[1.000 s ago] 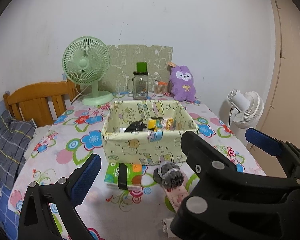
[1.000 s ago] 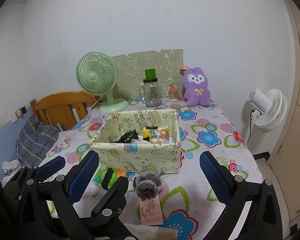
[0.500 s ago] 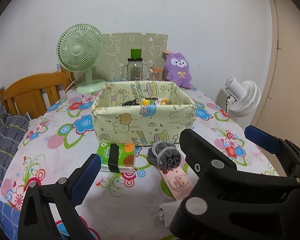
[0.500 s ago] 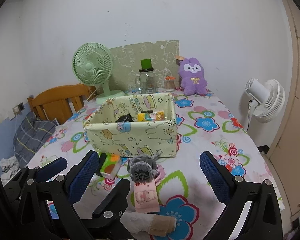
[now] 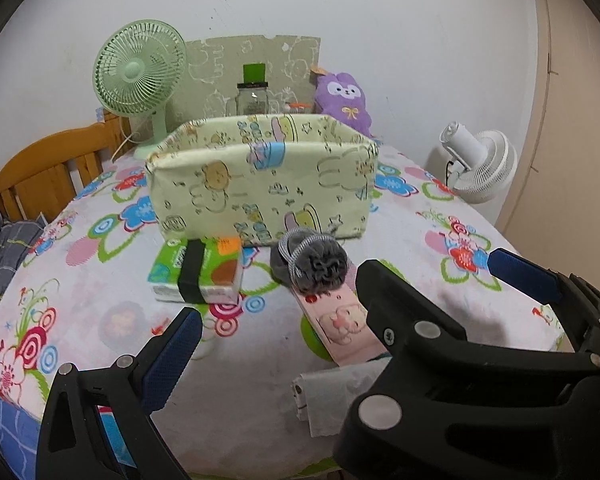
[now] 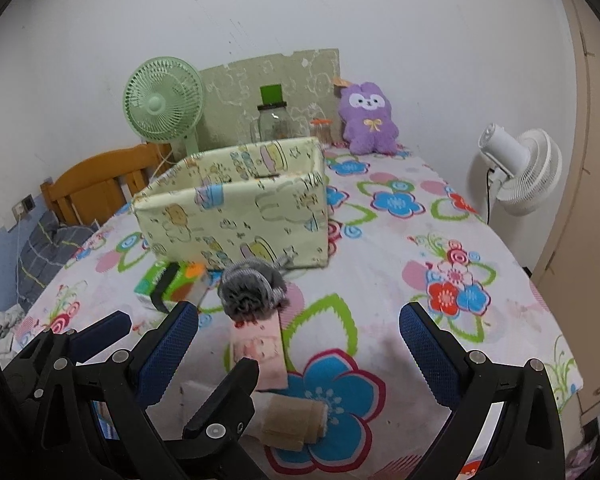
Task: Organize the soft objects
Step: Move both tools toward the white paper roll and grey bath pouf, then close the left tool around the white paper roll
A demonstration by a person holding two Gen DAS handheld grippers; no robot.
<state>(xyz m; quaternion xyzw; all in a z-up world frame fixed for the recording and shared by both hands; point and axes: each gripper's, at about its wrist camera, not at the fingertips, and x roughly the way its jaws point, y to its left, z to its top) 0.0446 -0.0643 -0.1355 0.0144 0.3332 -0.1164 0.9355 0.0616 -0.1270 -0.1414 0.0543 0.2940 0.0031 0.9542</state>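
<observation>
A pale green cartoon-print fabric box (image 5: pixel 260 184) stands mid-table, also in the right wrist view (image 6: pixel 236 208). In front of it lie a grey pom-pom (image 5: pixel 316 266) on a pink card (image 5: pixel 340 320), a green tissue pack (image 5: pixel 198 274) with a black band, and a white cloth (image 5: pixel 332 392) near the front edge. A beige roll (image 6: pixel 296 420) lies by the cloth. My left gripper (image 5: pixel 340 304) is open and empty, low over the table front. My right gripper (image 6: pixel 296 340) is open and empty, straddling the pink card (image 6: pixel 260 354) short of the pom-pom (image 6: pixel 252 290).
At the back stand a green fan (image 5: pixel 140 76), a glass jar (image 5: pixel 253 98) and a purple plush (image 5: pixel 344 100). A white fan (image 5: pixel 480 168) stands off the table's right. A wooden chair (image 5: pixel 40 176) is at the left. The left gripper's arm (image 6: pixel 100 360) shows in the right wrist view.
Both grippers have dropped lower and closer to the table, so the box's inside is now hidden. Both stay open and empty. Objects on the table have not moved.
</observation>
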